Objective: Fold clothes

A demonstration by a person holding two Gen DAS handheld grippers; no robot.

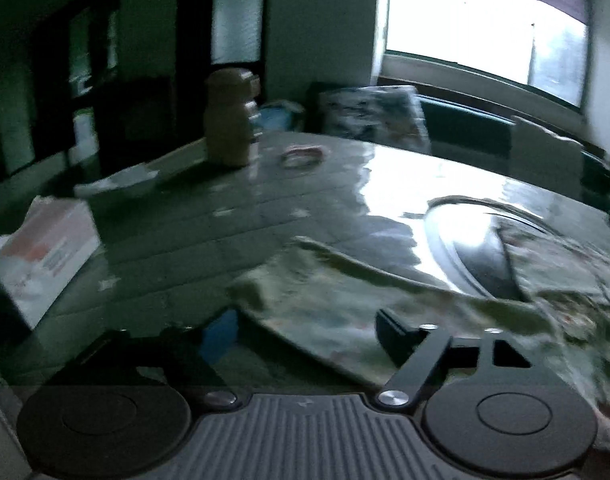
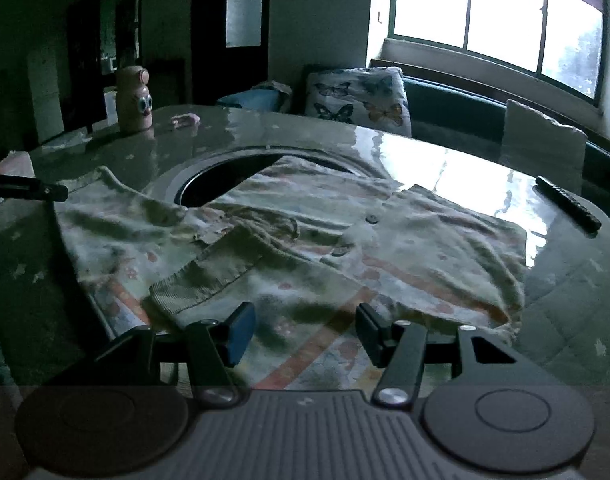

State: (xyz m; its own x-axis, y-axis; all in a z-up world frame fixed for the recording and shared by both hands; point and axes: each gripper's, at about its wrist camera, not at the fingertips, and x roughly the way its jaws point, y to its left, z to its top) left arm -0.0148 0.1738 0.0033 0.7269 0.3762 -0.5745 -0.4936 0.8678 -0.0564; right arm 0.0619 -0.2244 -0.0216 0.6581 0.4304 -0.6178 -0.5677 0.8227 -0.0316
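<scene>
Your right gripper (image 2: 303,334): fingers spread wide, hovering over near hem of garment (image 2: 345,240). Garment lies flat on table (image 2: 565,292), partly over round inset. Your left gripper (image 1: 305,334): fingers apart above garment's edge.

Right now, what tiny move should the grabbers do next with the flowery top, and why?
Probably lower the right gripper a little and close it on the near hem of the top. Its jaws are open right above that edge, holding nothing. The garment lies spread and wrinkled on the table, one sleeve already folded in. The left gripper also looks open, at the other edge.
</scene>
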